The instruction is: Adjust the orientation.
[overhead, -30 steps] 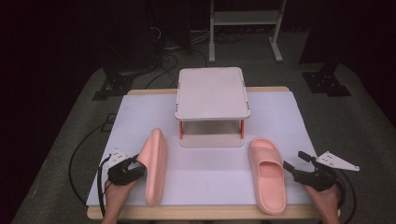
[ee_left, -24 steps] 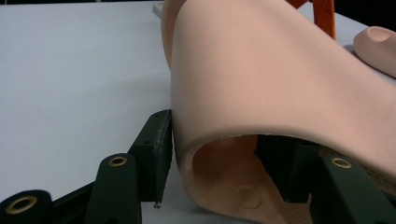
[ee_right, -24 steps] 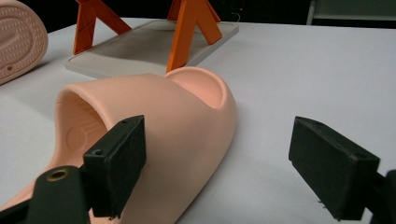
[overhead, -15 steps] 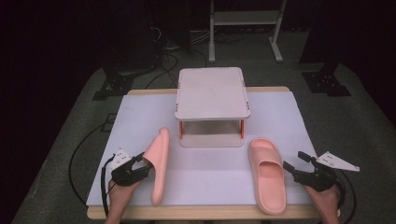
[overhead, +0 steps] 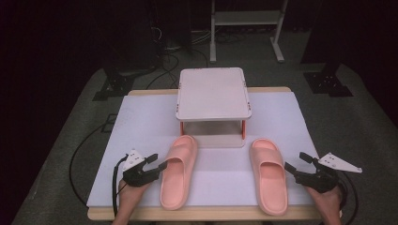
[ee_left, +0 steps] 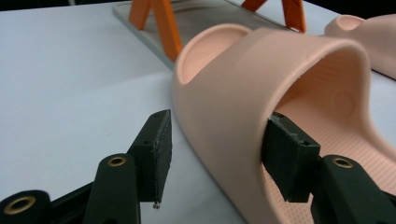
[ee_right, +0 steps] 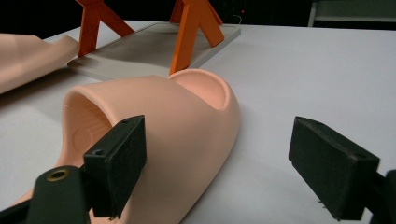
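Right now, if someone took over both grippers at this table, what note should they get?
Left gripper: open, jaws astride the strap wall of the left slipper, outer jaw clear of it.
Right gripper: open wide, astride the strap wall of the right slipper, no grip.
Both slippers lie sole down, side by side on the white mat, toes toward the small rack.
Done: pair lined up.
Left: probably grip each and set it on the rack; nothing on it yet.

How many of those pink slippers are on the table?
2. The left slipper lies flat beside the left gripper, toe toward the little rack. The right slipper lies flat beside the right gripper.
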Available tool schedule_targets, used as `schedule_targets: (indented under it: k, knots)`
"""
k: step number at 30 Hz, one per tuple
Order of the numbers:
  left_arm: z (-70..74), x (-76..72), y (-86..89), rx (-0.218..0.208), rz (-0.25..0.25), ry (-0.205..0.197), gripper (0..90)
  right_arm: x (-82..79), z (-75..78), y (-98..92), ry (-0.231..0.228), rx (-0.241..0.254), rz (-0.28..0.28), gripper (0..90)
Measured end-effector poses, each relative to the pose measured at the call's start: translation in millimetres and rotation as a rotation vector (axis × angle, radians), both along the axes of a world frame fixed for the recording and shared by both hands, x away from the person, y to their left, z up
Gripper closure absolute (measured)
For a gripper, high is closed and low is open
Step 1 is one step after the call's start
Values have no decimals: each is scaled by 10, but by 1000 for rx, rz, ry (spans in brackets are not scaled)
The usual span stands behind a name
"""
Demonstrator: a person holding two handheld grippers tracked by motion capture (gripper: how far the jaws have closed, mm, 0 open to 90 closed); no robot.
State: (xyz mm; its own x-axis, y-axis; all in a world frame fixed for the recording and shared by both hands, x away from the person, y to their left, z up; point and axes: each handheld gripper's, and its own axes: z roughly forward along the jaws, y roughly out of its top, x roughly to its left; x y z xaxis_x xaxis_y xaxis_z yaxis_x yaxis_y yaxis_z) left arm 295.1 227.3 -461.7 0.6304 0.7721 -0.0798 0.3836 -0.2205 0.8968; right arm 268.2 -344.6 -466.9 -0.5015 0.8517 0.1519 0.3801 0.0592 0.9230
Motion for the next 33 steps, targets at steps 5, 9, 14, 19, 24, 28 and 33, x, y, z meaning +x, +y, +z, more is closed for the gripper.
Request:
schedule_targets:
  k: [5,9,14,19,24,28,33]
  knots:
    - [-9,8,-17,-4,-1,7,442,-9,3,-1,-8,5,9,186]
    - [-19,13,-15,-14,-4,7,434,-31,18,7,-20,14,27,189]
    - [-19,11,-51,-8,-19,3,422,-51,29,48,-21,11,60,189]
    - [-23,17,-87,1,-31,3,411,-54,32,122,-19,-9,88,190]
    - [-48,26,-122,16,-27,13,408,-51,17,161,-9,-15,100,214]
    - [-58,33,-140,20,-23,7,383,-33,-12,209,18,-38,105,236]
    - [-49,68,-208,6,-29,12,384,-5,-51,279,50,-73,96,332]
